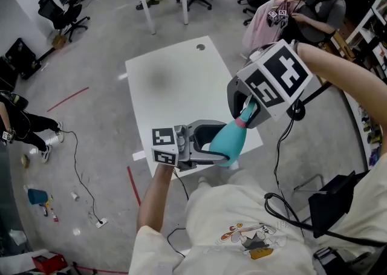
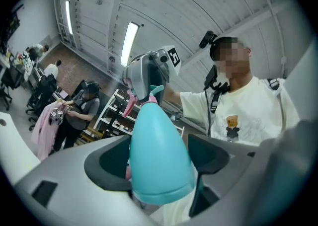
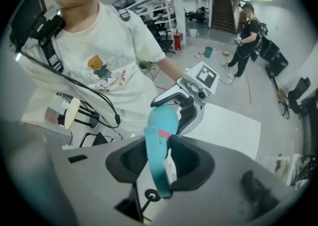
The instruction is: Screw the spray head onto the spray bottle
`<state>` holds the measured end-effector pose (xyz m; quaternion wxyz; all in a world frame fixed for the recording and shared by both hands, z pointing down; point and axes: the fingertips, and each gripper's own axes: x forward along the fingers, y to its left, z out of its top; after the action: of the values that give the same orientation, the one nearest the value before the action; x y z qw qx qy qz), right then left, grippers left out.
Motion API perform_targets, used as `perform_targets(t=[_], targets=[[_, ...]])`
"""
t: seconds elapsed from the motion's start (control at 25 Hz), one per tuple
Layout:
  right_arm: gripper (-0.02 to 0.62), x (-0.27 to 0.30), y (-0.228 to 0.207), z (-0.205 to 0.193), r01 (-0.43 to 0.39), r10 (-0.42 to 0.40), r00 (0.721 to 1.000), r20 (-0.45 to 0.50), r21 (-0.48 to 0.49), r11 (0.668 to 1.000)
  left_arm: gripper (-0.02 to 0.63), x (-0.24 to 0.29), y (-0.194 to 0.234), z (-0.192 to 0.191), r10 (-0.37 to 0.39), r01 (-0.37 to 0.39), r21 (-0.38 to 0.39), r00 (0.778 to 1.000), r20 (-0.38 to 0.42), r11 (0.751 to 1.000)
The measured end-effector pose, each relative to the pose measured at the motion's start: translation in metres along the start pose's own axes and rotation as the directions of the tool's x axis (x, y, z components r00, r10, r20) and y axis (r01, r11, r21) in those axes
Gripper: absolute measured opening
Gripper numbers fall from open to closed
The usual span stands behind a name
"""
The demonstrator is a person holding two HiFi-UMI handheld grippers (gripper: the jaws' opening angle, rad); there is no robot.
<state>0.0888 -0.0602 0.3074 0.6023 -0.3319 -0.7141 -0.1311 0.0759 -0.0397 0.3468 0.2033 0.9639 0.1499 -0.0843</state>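
My right claw (image 3: 162,146) is clamped on the spray head (image 3: 155,170), low centre of the right gripper view, and points steeply down at the neck of the teal spray bottle (image 1: 230,139). My left claw (image 2: 161,146) grips the bottle's fat body in the air over the near edge of the white table (image 1: 175,80). To thread cleanly, I'd line head and neck up, press lightly, brace the bottle, and twist in short turns.

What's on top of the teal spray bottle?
The spray head, with pink collar, sits on the spray bottle, gripped by the right gripper. Collar and jaws cover the neck threads, so seating cannot be seen.
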Motion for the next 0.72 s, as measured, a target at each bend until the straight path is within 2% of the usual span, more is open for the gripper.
perform_targets(t=[0.08,0.16,0.28,0.4,0.52,0.72], targets=[[0.129,0.005,-0.003,-0.007,0.011,-0.011,1.0,-0.011,0.066,0.998,0.374,0.0,0.008,-0.004,0.102,-0.099,0.058,0.994,-0.04,0.993],[0.129,0.01,-0.008,-0.016,0.033,-0.029,0.999,-0.031,0.113,0.993,0.374,0.0,0.019,-0.006,0.227,-0.215,0.14,0.971,-0.071,0.966],[0.129,0.012,-0.019,-0.027,0.066,-0.057,0.997,-0.057,0.172,0.983,0.376,-0.002,0.036,-0.008,0.396,-0.365,0.253,0.914,-0.087,0.896],[0.129,0.011,-0.029,-0.034,0.098,-0.085,0.994,-0.069,0.221,0.97,0.374,-0.006,0.047,-0.007,0.526,-0.47,0.344,0.846,-0.084,0.812],[0.129,0.01,-0.039,-0.036,0.129,-0.117,0.991,-0.064,0.257,0.958,0.376,-0.011,0.052,-0.002,0.6,-0.53,0.403,0.797,-0.062,0.746],[0.129,0.016,-0.043,-0.036,0.136,-0.124,0.991,-0.058,0.283,0.949,0.374,-0.016,0.055,-0.007,0.652,-0.559,0.456,0.756,-0.065,0.693]])
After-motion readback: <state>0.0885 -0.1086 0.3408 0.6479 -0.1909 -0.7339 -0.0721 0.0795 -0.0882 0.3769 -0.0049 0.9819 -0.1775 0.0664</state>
